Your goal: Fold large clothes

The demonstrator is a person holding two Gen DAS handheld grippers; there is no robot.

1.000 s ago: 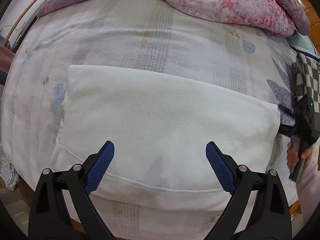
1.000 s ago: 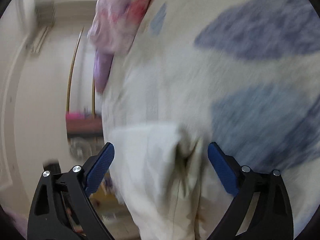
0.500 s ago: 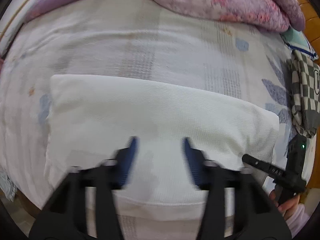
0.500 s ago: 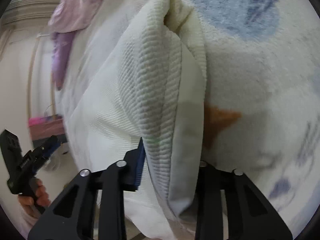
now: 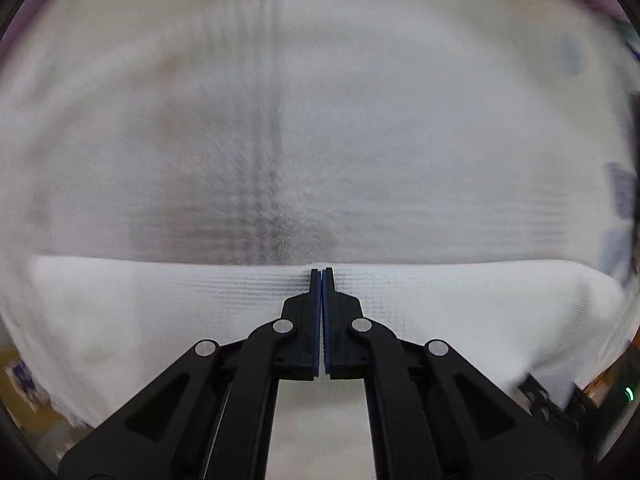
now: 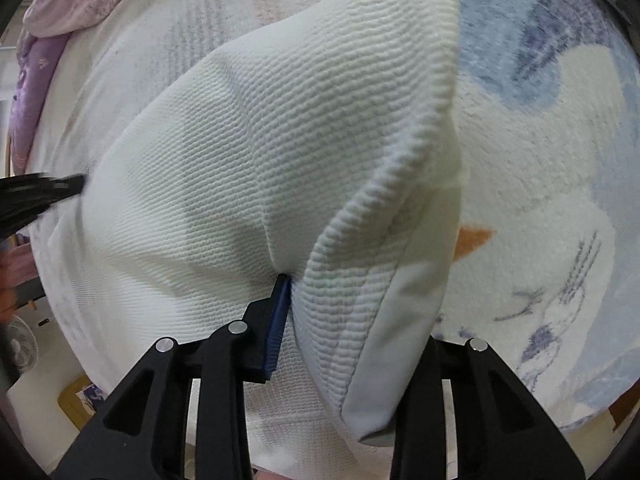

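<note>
- White garment (image 6: 280,152): folded, ribbed knit, lying on the bed; my right tongs (image 6: 344,312) have its near corner bunched between the pads, jaws easing apart a touch yet the cloth is clamped and lifted into a peak.
- Left tongs (image 5: 322,280): I see the blue pads pressed flat together, tips at the garment's (image 5: 440,312) upper folded edge; nothing visibly between them.
- Edges: the right fold stands up; the hem hangs over the bed's near side.
- Bedsheet (image 6: 540,160): pale, blue blotches, open space right of the garment.
- Purple quilt (image 6: 60,12): heaped at the far left.
- Room: a floor fan (image 6: 22,350) low at left, blurred.
</note>
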